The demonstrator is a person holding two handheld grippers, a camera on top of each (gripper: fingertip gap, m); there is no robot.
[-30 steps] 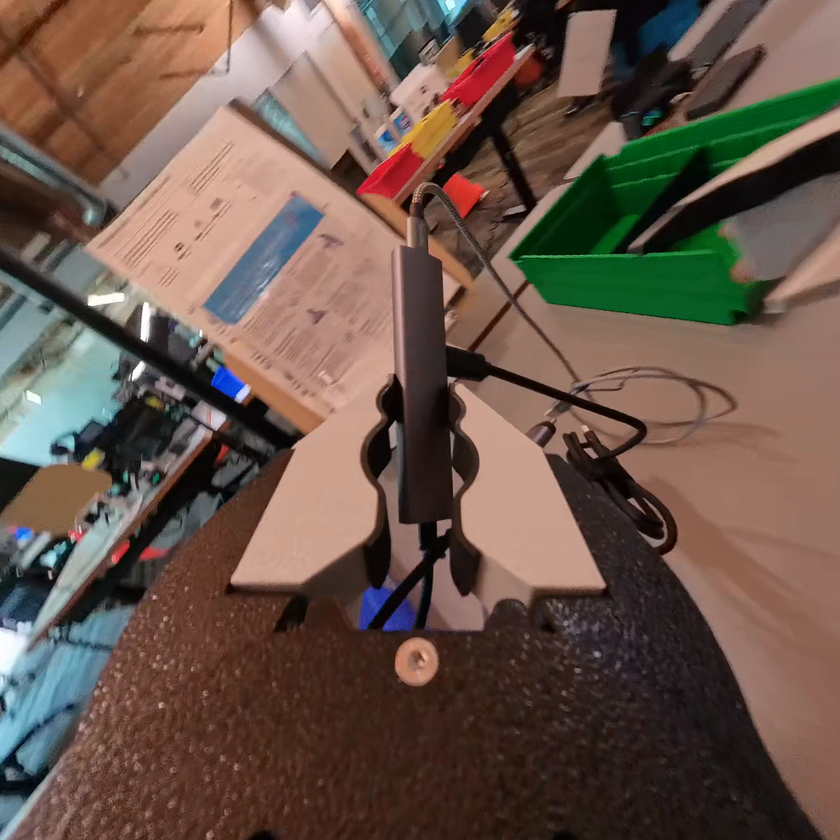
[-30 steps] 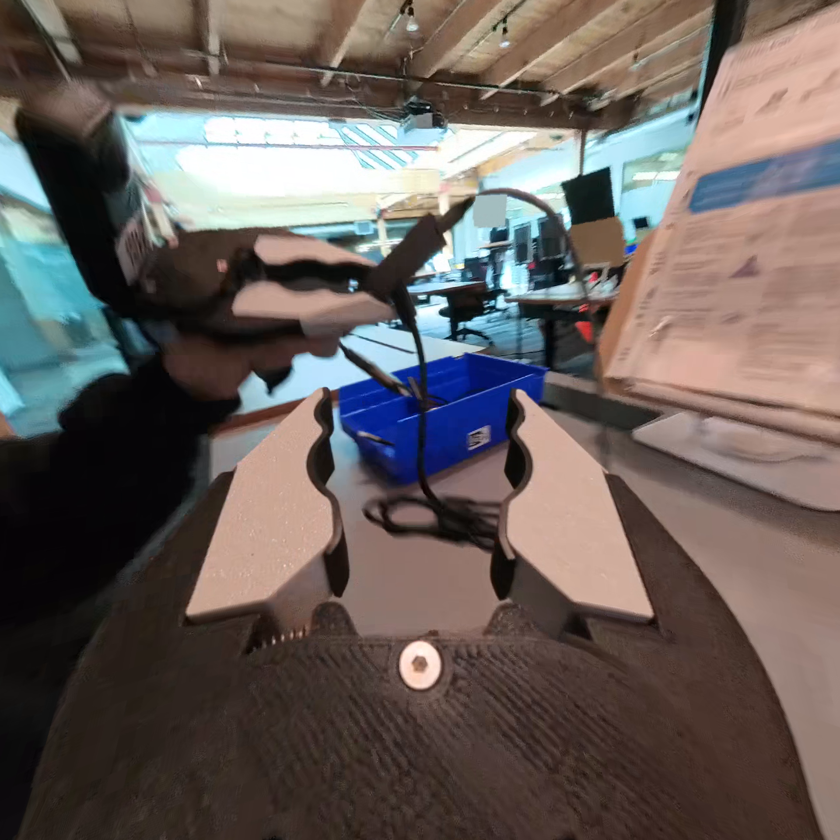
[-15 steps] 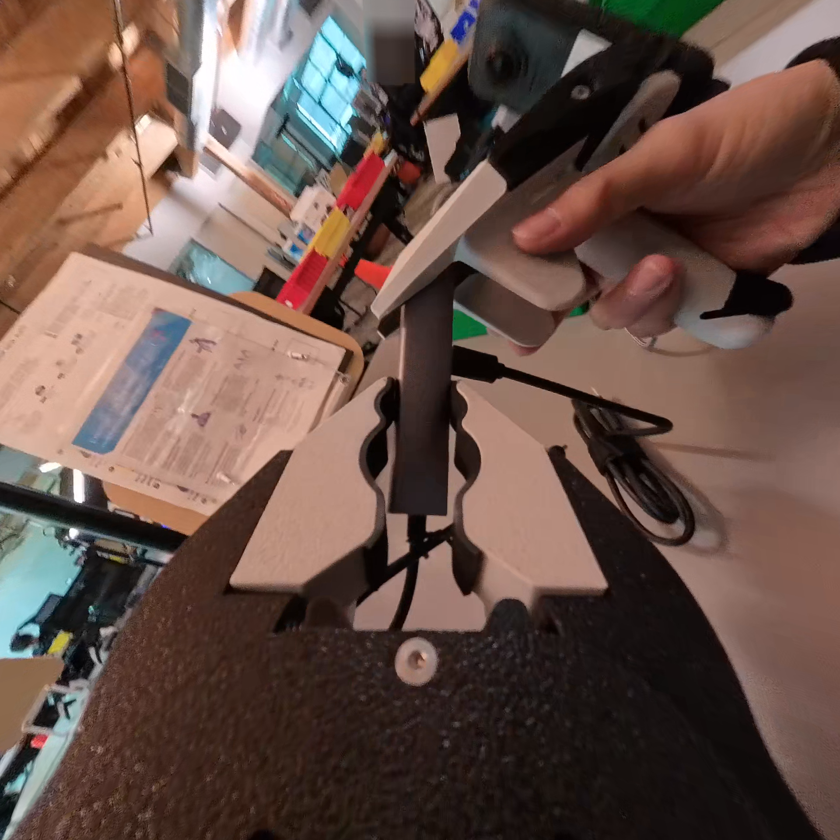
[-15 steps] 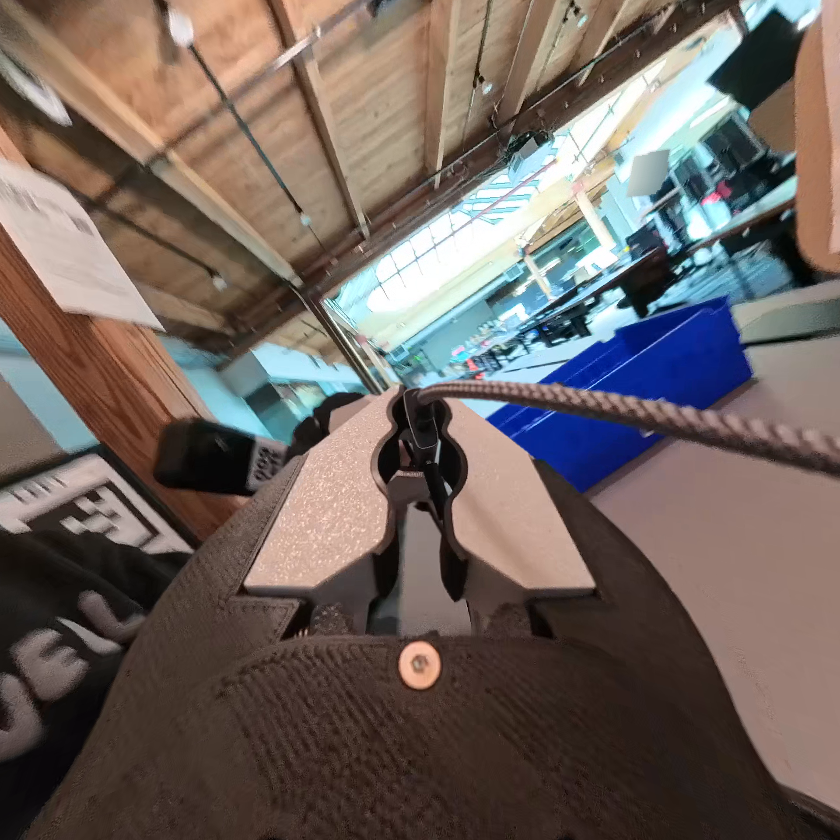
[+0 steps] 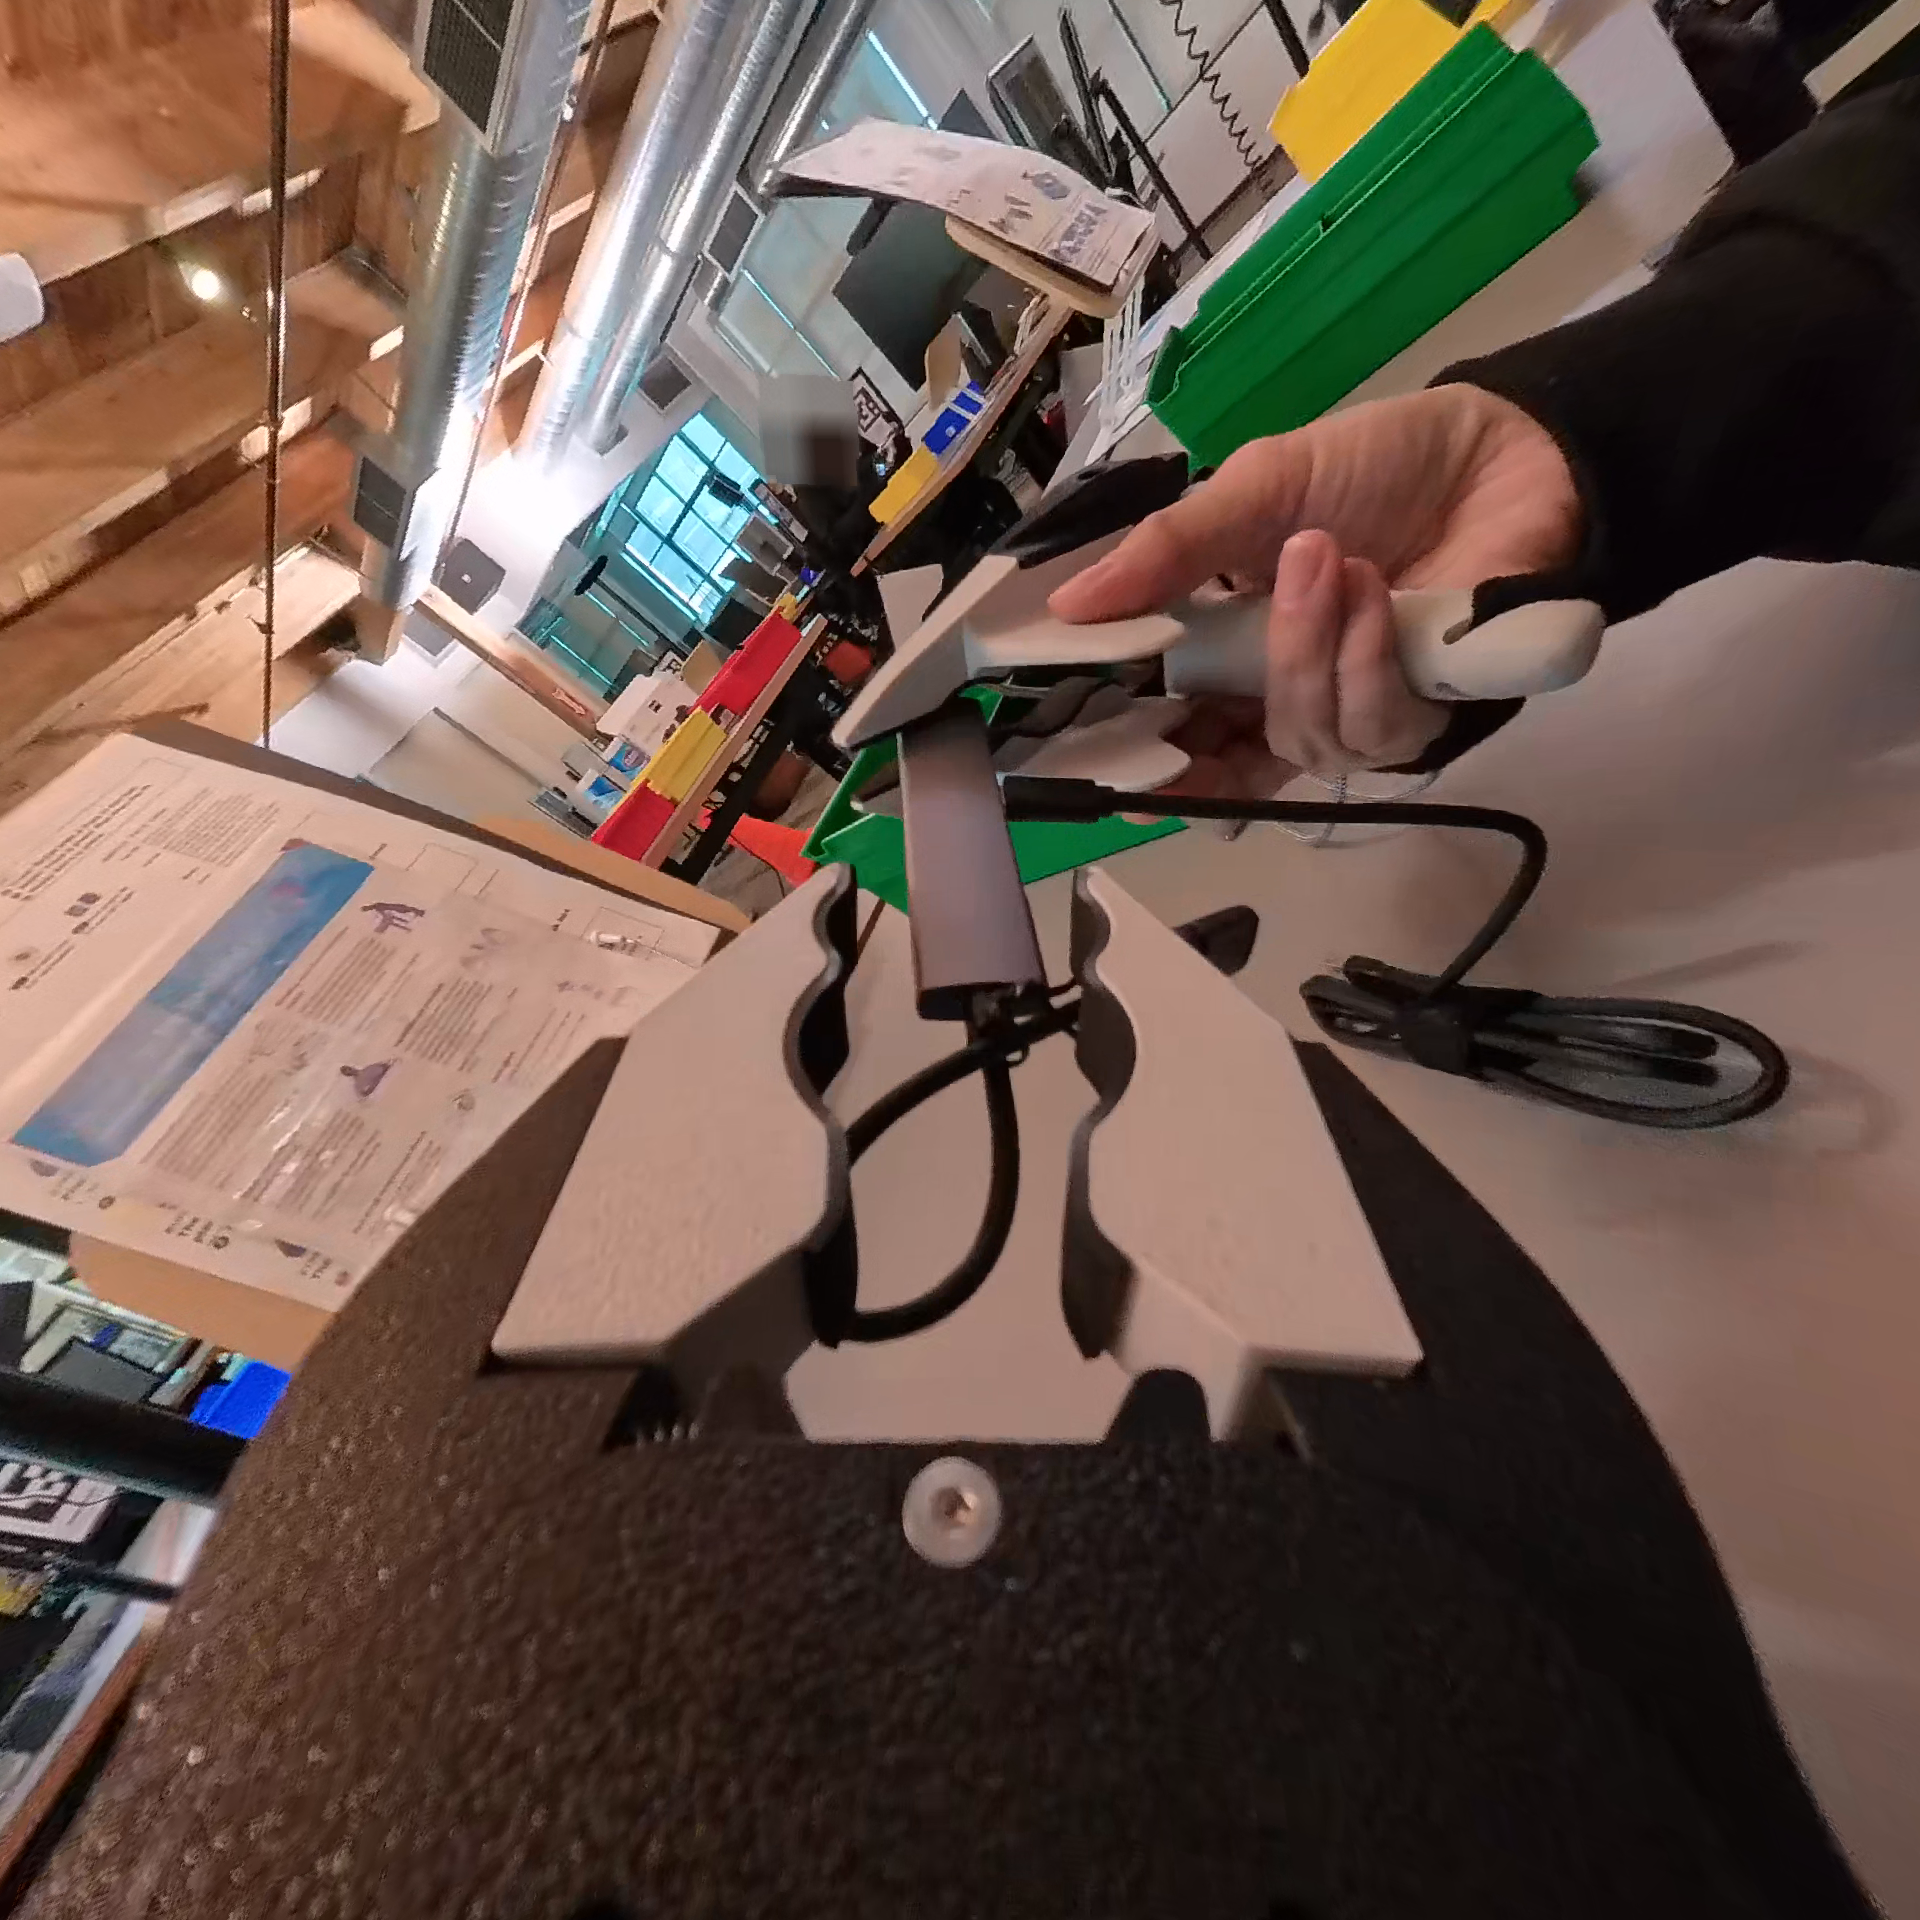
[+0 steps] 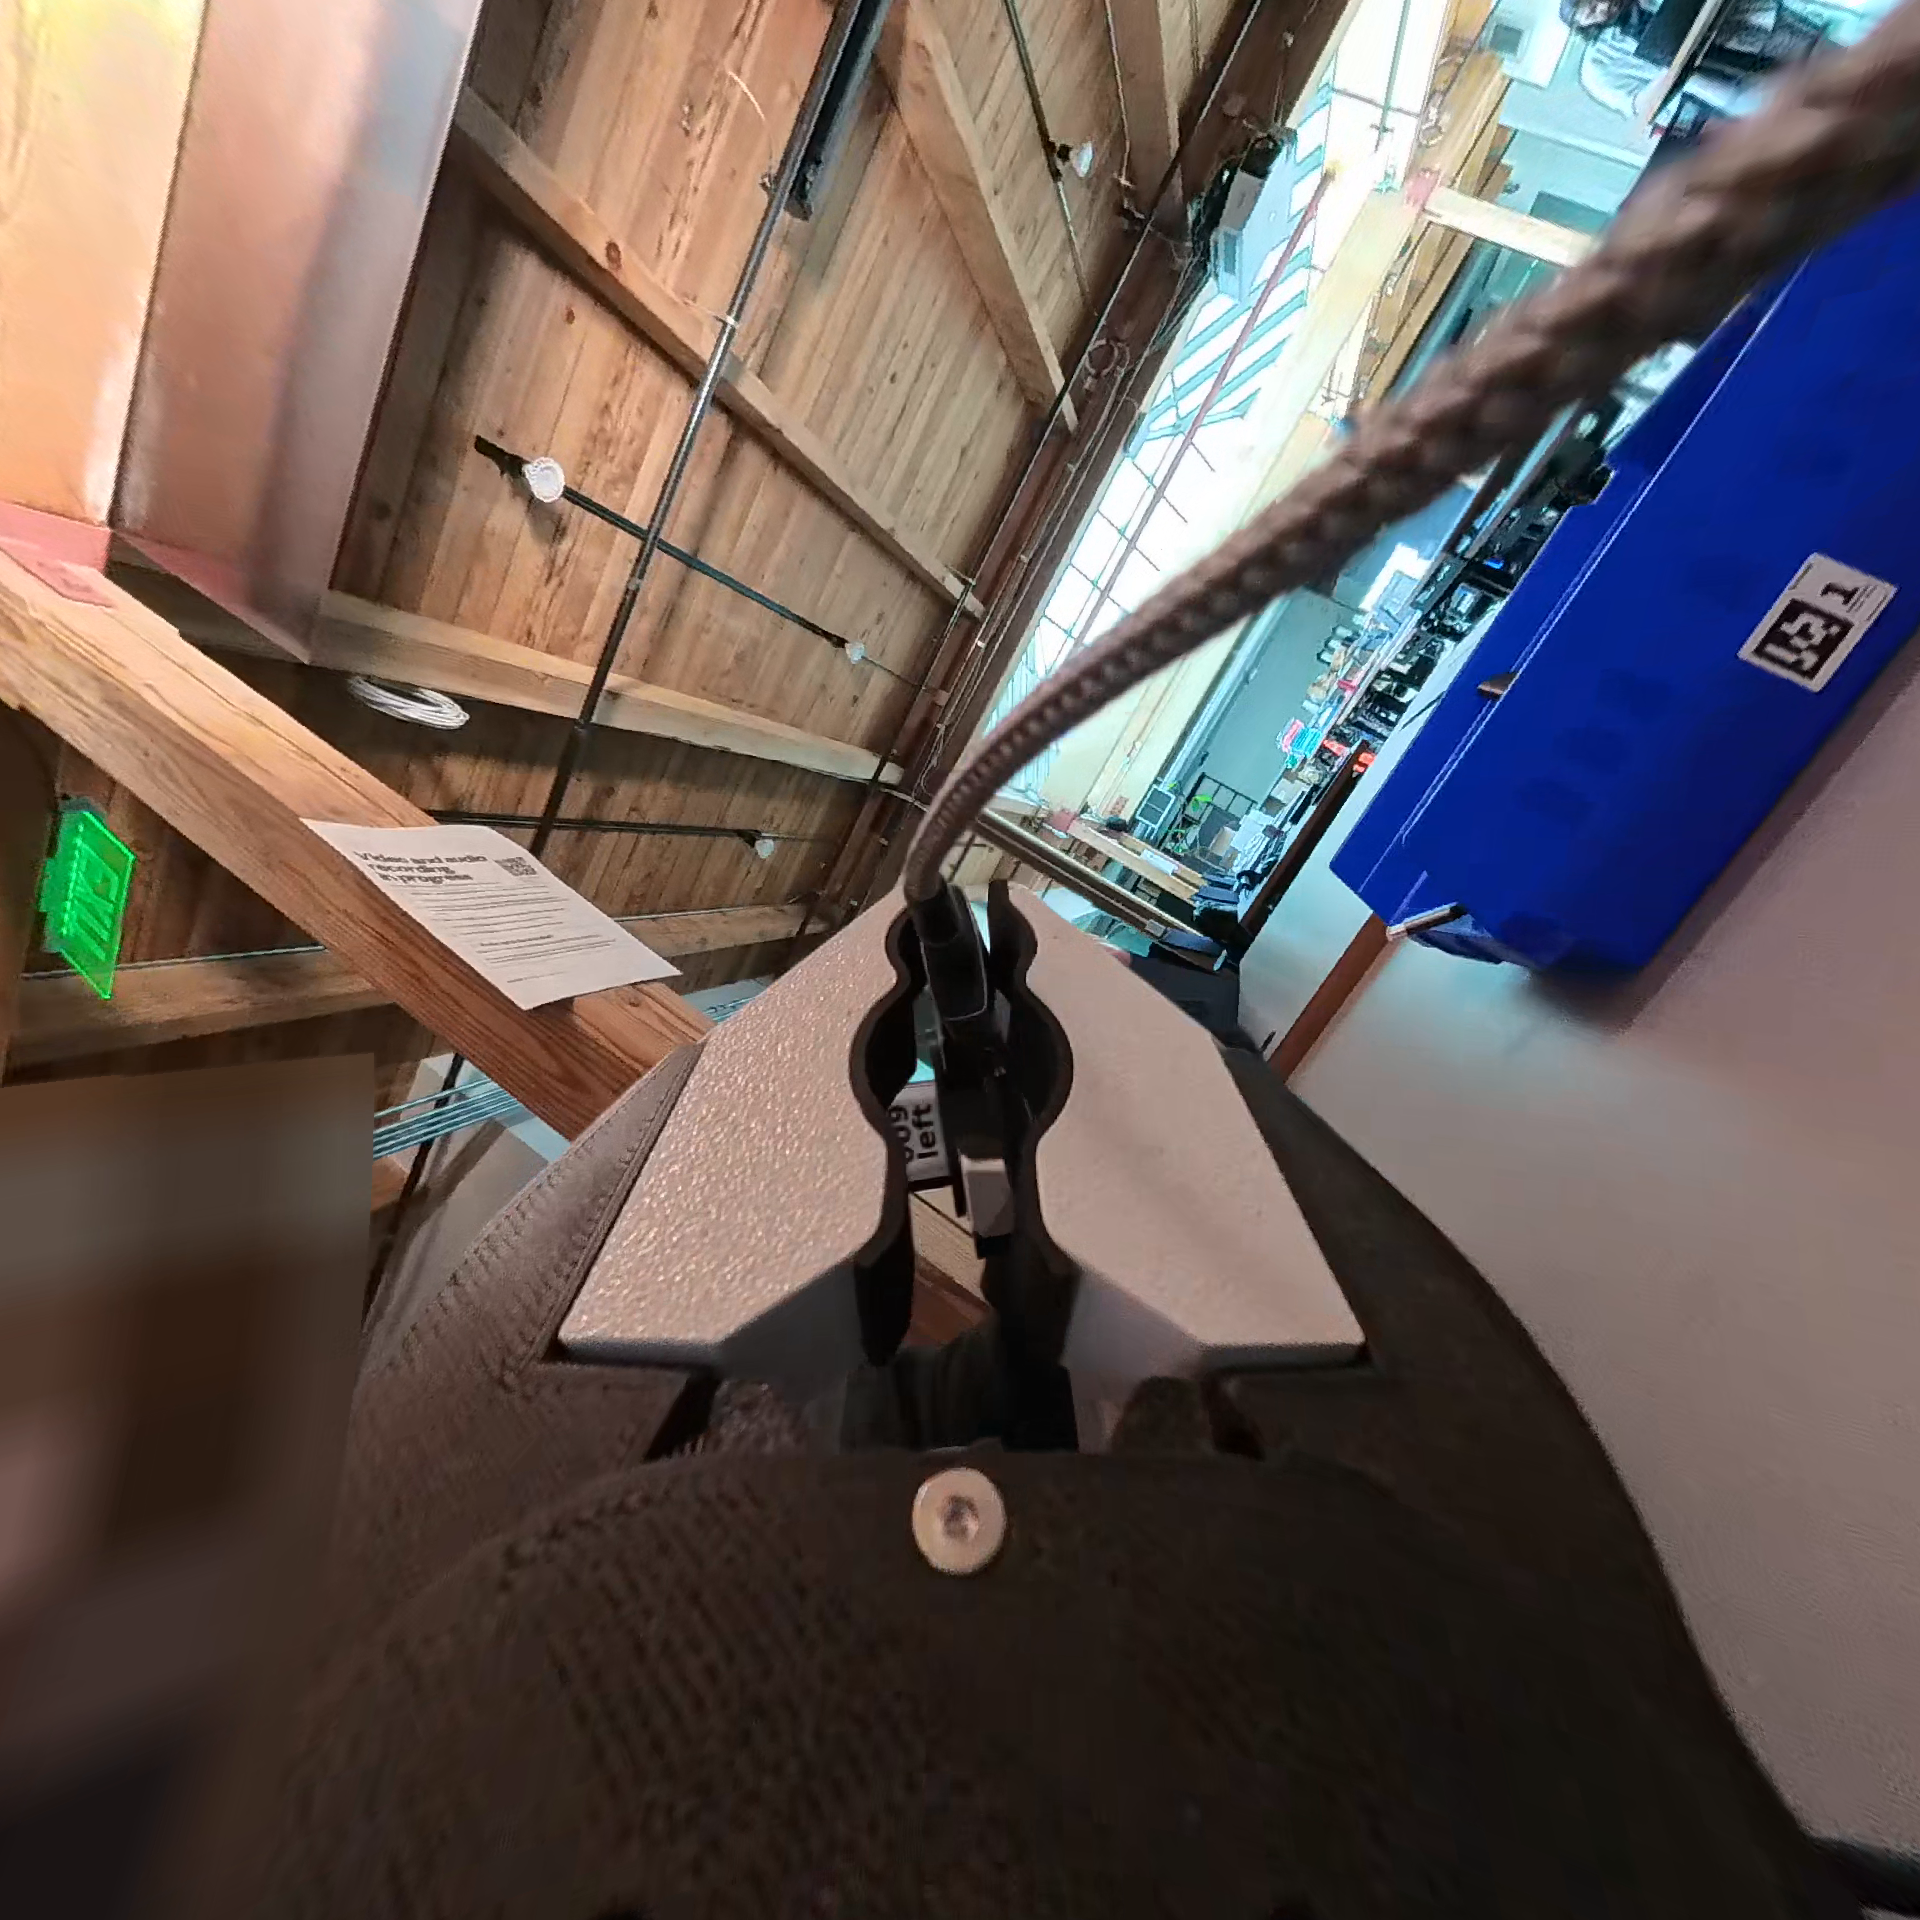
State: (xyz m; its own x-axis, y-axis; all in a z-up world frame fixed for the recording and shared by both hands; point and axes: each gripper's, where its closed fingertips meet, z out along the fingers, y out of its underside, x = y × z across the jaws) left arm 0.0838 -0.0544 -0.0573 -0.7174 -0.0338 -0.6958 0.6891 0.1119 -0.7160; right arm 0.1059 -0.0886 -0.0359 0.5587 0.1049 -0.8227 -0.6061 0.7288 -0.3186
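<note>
A slim grey hub (image 5: 966, 883) lies between my left gripper's (image 5: 956, 894) spread fingers, which do not press it. A thin black cable (image 5: 935, 1195) loops from its near end down between the fingers. A black cable (image 5: 1299, 816) plugged into its side runs to a tied coil (image 5: 1538, 1049) on the table. The right gripper (image 5: 914, 717), held by a hand (image 5: 1351, 582), clamps the hub's far end. In the right wrist view my right gripper (image 6: 956, 925) is shut on the dark plug (image 6: 956, 966) of a braided cable (image 6: 1351, 478) that rises to the upper right.
Green bins (image 5: 1371, 239) stand behind the hand on the pale table (image 5: 1662, 1351). A printed poster board (image 5: 260, 1008) leans at the left. A blue bin (image 6: 1662, 675) with a square tag sits on the table at the right. Wooden beams and ceiling fill the background. Some 5 cm of space lies between my two pairs of fingers.
My left gripper has opened and let go of the hub. The right gripper, which closed on the plug end half a second ago, keeps its hold and both views have tilted.
</note>
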